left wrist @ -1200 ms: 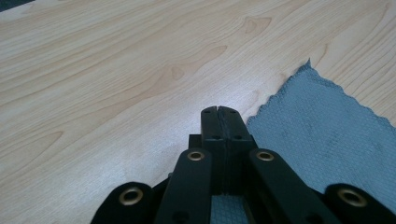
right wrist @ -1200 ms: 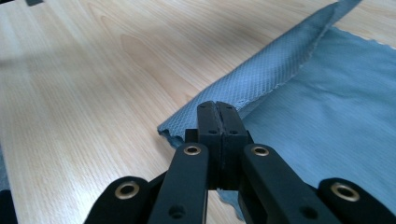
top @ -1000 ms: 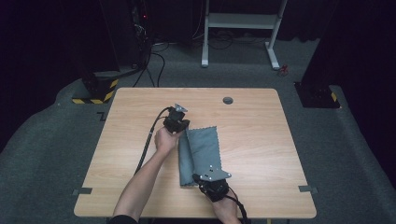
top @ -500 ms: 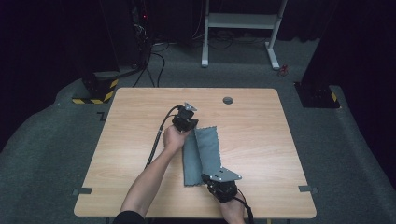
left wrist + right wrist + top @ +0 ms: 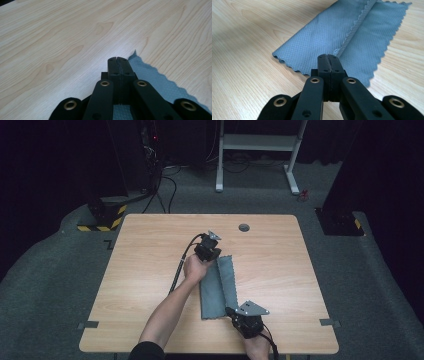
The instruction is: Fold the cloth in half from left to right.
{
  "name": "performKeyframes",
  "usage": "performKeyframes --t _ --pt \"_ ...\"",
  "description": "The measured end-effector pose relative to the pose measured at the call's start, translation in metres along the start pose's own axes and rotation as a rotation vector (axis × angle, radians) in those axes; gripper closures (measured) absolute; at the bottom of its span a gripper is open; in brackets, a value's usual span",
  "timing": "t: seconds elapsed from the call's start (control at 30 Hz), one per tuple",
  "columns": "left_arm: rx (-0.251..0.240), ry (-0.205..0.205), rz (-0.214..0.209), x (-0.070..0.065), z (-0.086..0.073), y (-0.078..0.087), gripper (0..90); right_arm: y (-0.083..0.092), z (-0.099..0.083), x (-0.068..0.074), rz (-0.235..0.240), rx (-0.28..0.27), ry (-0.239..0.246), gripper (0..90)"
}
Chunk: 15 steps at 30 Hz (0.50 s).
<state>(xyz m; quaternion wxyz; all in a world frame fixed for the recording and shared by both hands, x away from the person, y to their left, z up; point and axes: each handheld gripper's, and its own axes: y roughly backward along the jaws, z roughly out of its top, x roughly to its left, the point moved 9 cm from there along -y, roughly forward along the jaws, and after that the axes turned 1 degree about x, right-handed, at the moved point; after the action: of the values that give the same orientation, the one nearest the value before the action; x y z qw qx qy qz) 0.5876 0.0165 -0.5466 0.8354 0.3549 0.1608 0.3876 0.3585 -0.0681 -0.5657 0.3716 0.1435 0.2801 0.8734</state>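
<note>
A grey cloth [image 5: 220, 290] with zigzag edges lies lengthwise on the wooden table [image 5: 150, 270], one layer folded over the other. My left gripper [image 5: 216, 256] is at its far end, jaws shut on the far corner of the cloth [image 5: 155, 80], which runs back under the gripper [image 5: 117, 59]. At the near end my right gripper [image 5: 231, 311] is shut on the cloth. In the right gripper view the upper layer's edge of the cloth [image 5: 332, 32] runs straight into the closed tips [image 5: 328, 57].
A small round hole [image 5: 244, 227] sits in the table near its far edge. The left gripper's cable [image 5: 180, 265] trails toward the table's left. Bare wood lies left and right of the cloth. A white desk frame [image 5: 260, 150] stands on the floor behind.
Both grippers have moved to the right, drawing the cloth's upper layer with them. Both jaws have stayed shut.
</note>
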Motion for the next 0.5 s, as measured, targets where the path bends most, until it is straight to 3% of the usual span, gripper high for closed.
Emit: performKeyframes --t 0.3,0.5 --pt "0.007 -0.025 -0.024 -0.017 0.011 -0.014 89.9 0.006 -0.011 -0.012 -0.032 0.016 -0.027 90.0" --pt "0.019 -0.037 -0.020 -0.020 0.012 -0.022 89.9 0.005 -0.014 -0.016 -0.039 0.033 -0.037 90.0"
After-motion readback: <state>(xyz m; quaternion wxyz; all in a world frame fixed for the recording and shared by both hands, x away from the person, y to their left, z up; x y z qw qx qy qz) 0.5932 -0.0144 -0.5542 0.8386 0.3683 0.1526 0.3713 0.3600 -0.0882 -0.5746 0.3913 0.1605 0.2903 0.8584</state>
